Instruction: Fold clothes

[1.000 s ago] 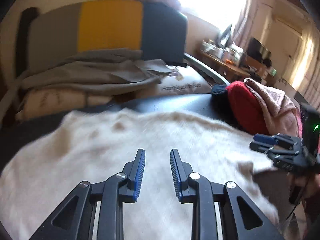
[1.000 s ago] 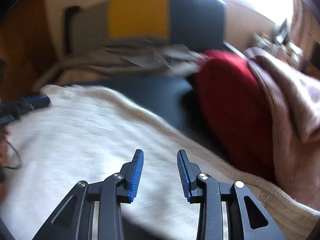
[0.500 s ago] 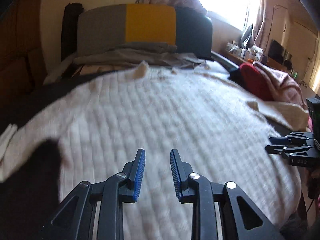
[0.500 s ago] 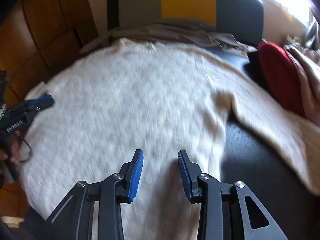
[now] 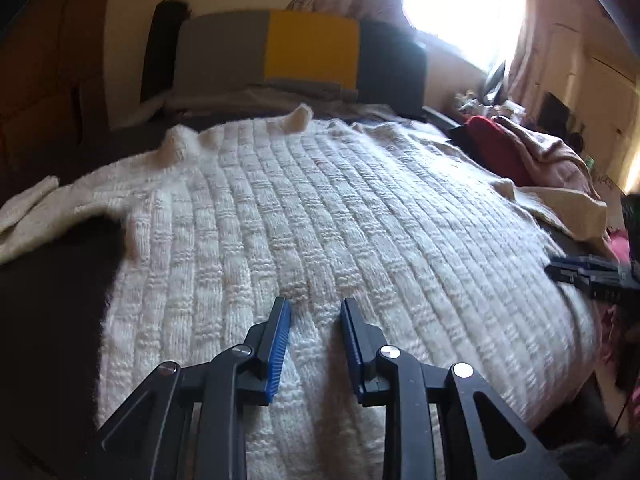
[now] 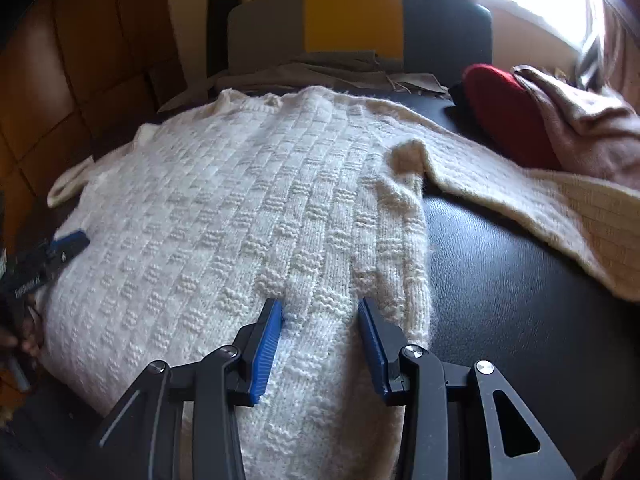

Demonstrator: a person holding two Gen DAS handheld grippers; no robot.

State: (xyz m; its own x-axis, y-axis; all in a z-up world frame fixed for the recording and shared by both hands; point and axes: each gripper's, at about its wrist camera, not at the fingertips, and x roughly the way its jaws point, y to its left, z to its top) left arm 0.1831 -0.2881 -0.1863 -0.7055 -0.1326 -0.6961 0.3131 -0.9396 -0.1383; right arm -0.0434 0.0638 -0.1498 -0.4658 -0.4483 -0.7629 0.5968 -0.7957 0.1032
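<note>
Fingers of left gripper (image 5: 314, 312) and right gripper (image 6: 320, 312) spread, grasping nothing; white sweater (image 6: 240, 208) lies flat, sleeves out, unfolded.

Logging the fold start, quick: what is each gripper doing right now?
Left gripper: open, empty, over the white sweater.
Right gripper: open, empty, over the sweater's hem.

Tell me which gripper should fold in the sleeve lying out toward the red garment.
Right, probably. The right gripper, open, sits at the sweater's right edge, with that sleeve just beyond. The left gripper, also open, is over mid-body, farther away.
</note>
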